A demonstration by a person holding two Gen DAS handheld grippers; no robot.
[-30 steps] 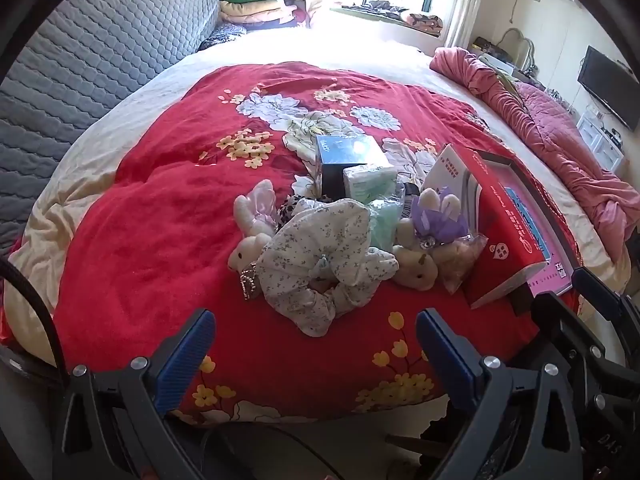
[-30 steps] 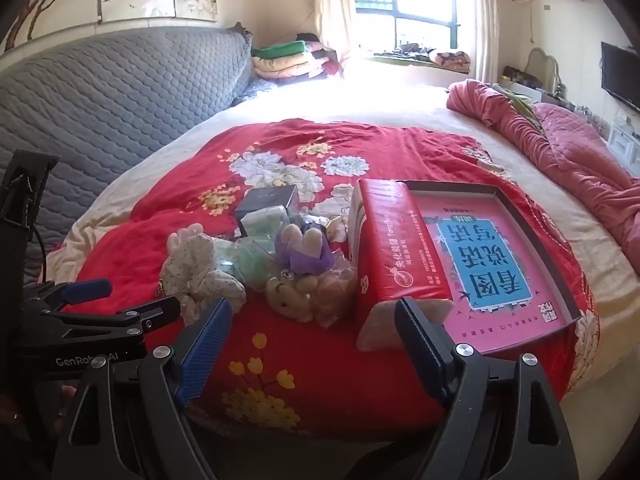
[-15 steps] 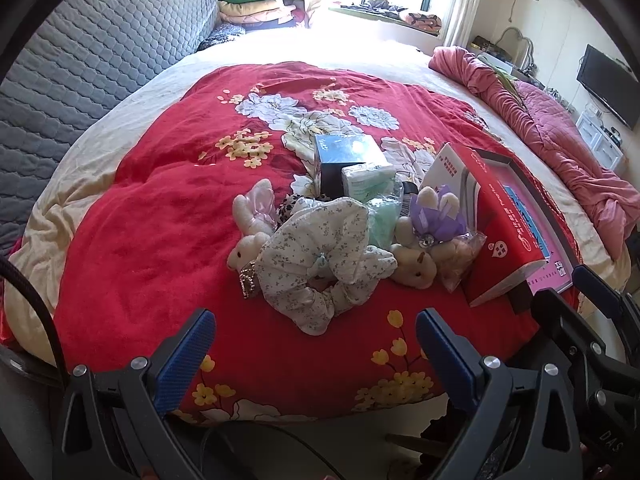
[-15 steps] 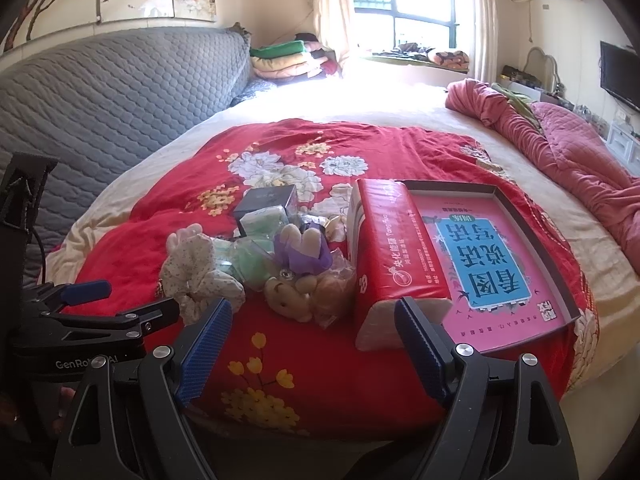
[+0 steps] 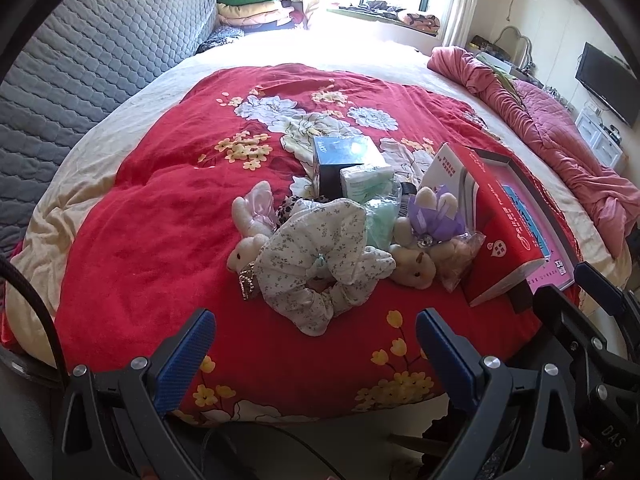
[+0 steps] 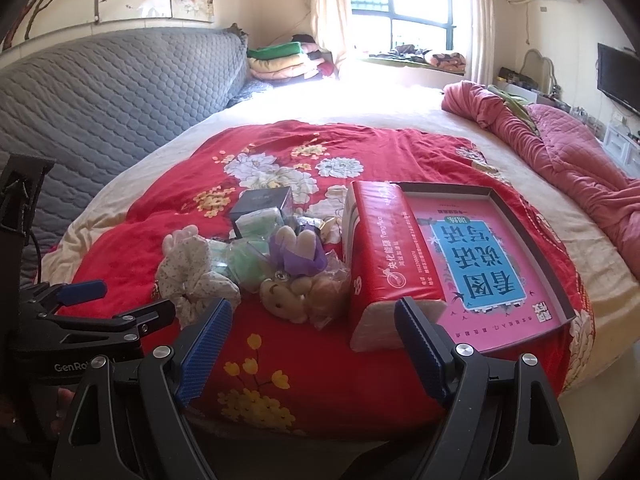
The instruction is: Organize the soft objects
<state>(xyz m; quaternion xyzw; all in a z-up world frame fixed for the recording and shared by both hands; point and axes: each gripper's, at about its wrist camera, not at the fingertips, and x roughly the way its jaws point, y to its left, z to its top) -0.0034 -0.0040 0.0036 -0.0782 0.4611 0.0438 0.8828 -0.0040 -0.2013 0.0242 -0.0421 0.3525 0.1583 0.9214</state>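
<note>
Bed at the outset of sorting. Nothing appears sorted: the scrunchie [image 5: 320,256], plush toys [image 5: 416,252] and tissue packs [image 5: 366,184] lie heaped on the red quilt [image 5: 160,216], beside the tissue brick [image 6: 380,248] leaning on the empty tray [image 6: 504,200]. Left gripper [image 5: 312,348] and right gripper [image 6: 312,332] hover near the bed edge, jaws spread wide, holding nothing. The brick reads "Tongfuo"; the tray bears large Chinese characters.

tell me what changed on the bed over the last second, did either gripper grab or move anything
Nothing visibly changed. The left gripper and right gripper stay open and empty, short of the pile. The floral scrunchie, plush toys and red tissue pack lie as before on the red blanket.
</note>
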